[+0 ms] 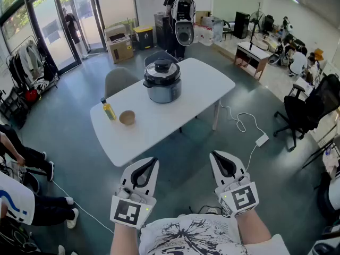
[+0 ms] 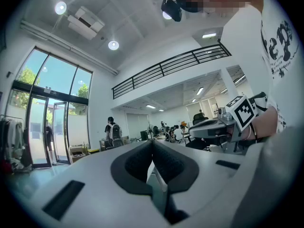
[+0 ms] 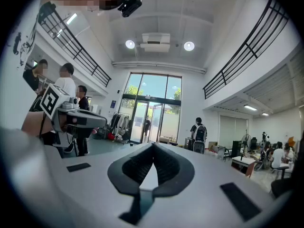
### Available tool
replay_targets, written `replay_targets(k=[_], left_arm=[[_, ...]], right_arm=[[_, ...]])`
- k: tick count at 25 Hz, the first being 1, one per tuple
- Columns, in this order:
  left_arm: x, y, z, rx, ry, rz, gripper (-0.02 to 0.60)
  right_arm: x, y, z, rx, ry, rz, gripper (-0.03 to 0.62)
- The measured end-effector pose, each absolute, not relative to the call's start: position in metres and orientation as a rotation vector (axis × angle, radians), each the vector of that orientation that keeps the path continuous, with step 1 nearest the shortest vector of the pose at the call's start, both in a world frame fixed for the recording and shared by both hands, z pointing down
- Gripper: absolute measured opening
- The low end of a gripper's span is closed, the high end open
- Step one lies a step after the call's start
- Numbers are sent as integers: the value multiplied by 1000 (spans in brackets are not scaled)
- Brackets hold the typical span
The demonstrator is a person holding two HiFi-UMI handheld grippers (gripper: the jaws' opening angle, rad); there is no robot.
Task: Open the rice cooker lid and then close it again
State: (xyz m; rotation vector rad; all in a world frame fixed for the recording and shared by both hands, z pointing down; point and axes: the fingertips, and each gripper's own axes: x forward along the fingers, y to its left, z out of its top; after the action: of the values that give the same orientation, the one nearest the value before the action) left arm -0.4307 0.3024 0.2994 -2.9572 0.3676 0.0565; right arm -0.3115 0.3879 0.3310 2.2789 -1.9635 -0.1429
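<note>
The rice cooker [image 1: 162,81], dark grey with a black lid knob, stands with its lid down at the far side of the white table [image 1: 202,89]. My left gripper [image 1: 154,161] and right gripper [image 1: 214,155] are held level close to my body, well short of the table's near edge and not touching anything. Both are shut and hold nothing, their tips meeting in the left gripper view [image 2: 152,144] and the right gripper view [image 3: 153,146]. The cooker does not show in either gripper view.
A small bottle [image 1: 109,110] and a wooden bowl [image 1: 127,117] sit on the table's left end. A grey chair [image 1: 119,80] stands behind it. A cable with an adapter [image 1: 262,140] lies on the floor at right. A person [image 1: 180,15] stands beyond the table.
</note>
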Motion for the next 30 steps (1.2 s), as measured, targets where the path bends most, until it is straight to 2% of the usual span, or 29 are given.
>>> replay_targets(k=[17, 18, 19, 20, 21, 24, 30], left_arm=[[-421, 270, 310, -2994, 360, 70, 14], [-418, 269, 311, -2993, 363, 71, 14], [-414, 267, 312, -2992, 366, 70, 14], [-410, 264, 314, -2992, 370, 67, 14], [-406, 261, 315, -2991, 376, 61, 14], [-390, 248, 318, -2992, 419, 51, 14], [-326, 207, 330, -2954, 551, 28, 14]], right_arm=[[-303, 353, 342, 2291, -1959, -95, 15], [-299, 349, 343, 2285, -1973, -90, 97], [-295, 344, 344, 2275, -1994, -80, 289], [-291, 338, 345, 2268, -2016, -73, 449], [-286, 333, 345, 2268, -2031, -74, 513], [-265, 316, 344, 2259, -2047, -91, 568], [-191, 268, 352, 2189, -2151, -105, 577]])
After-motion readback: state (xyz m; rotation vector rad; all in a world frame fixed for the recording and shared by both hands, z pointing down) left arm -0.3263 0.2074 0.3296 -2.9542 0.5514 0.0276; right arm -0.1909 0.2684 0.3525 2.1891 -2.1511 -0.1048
